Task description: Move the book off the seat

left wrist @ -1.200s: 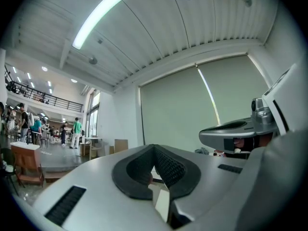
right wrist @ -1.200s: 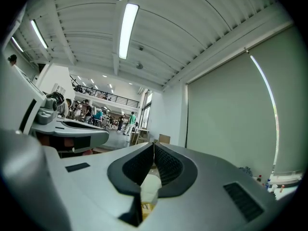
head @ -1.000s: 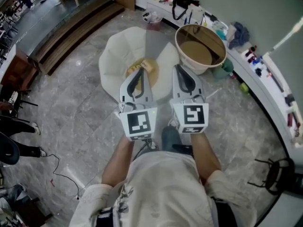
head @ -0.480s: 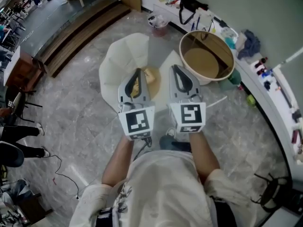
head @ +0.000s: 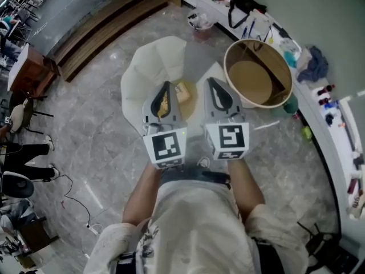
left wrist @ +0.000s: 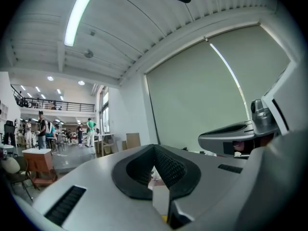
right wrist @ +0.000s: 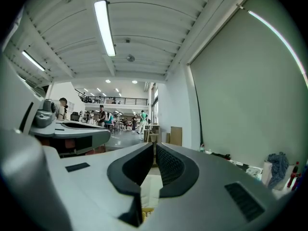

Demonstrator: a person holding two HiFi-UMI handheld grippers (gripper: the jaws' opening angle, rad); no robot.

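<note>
In the head view a yellowish book (head: 182,91) lies on the white shell-shaped seat (head: 142,73). My left gripper (head: 166,85) and right gripper (head: 210,82) are held side by side above the seat, pointing level. The book shows in the gap between them, partly hidden by the left one. The left gripper view has its jaws (left wrist: 155,150) shut with nothing between them, and the right gripper view has its jaws (right wrist: 154,148) shut and empty too. Below both pairs of jaws a sliver of white and yellow shows.
A big round tan tub (head: 259,104) stands just right of the seat. A curved white counter (head: 333,121) with bottles and clutter runs along the right wall. Wooden steps (head: 97,24) lie at the upper left, and dark chairs (head: 14,181) stand at the left edge on the marble floor.
Both grippers have moved together over the seat, still shut. The book, earlier beside the left gripper's tip, now shows between the two grippers. The tub has slid rightwards in the view.
</note>
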